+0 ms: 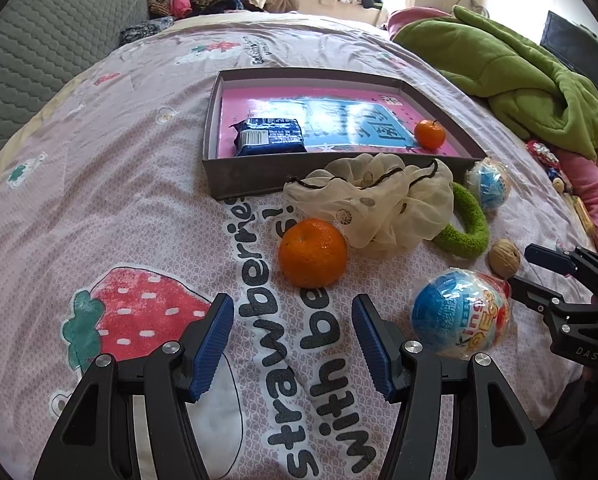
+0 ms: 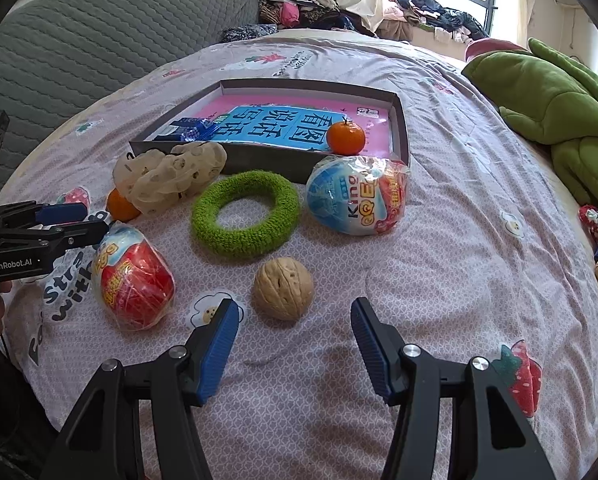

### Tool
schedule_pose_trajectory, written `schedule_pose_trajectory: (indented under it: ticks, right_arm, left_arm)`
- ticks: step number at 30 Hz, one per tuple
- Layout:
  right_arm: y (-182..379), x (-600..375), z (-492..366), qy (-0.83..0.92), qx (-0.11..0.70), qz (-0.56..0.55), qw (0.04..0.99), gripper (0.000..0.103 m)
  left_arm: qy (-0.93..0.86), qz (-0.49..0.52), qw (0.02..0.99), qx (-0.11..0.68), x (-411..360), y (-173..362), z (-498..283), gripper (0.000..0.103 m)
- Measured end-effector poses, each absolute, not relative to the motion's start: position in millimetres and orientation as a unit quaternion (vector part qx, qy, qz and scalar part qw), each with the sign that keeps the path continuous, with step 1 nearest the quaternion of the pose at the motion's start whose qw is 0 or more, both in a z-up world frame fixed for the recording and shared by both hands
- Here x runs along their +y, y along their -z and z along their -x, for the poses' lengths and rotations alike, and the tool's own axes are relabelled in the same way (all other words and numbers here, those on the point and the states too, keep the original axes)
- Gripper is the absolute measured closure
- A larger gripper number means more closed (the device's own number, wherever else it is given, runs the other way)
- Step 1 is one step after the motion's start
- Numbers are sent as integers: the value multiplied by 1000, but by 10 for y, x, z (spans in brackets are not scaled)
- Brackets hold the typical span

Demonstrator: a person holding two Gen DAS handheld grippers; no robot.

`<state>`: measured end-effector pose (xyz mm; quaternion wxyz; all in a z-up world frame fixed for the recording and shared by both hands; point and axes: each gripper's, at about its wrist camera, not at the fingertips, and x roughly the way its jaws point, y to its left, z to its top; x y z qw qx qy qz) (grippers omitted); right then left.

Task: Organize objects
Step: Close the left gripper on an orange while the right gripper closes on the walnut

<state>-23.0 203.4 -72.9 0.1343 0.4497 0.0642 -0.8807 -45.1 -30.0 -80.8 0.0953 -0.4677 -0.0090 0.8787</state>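
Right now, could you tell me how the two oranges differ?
The near orange lies on the bedsheet outside the box, touching the cream scrunchie; the far orange sits inside the box. The far orange shows a dark stem; the near one shows none. Both are round, orange and unpeeled.

Both wrist cameras look steeply down, close over the bed, sharing the walnut [image 1: 504, 259] and tray [image 2: 401, 120].

You can read "strawberries!" and "with" on the bedsheet [image 1: 259, 360], "DAS" on the right gripper [image 1: 539, 280], "GenRobot.AI" on the left gripper [image 2: 79, 220], and "King" on the far wrapped egg [image 2: 357, 196].
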Motion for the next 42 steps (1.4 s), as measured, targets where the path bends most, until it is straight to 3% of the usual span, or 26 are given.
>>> schedule_pose_trajectory:
  ticks: [34,42]
  right_arm:
    - [854,1986,352,890,58,-431,135,45]
    - [871,1925,353,890,70,-427,143,66]
  left_arm:
    - [-883,455,113,-27,-253,965,743,40]
    - [-885,451,114,-17,-216,980,743,40]
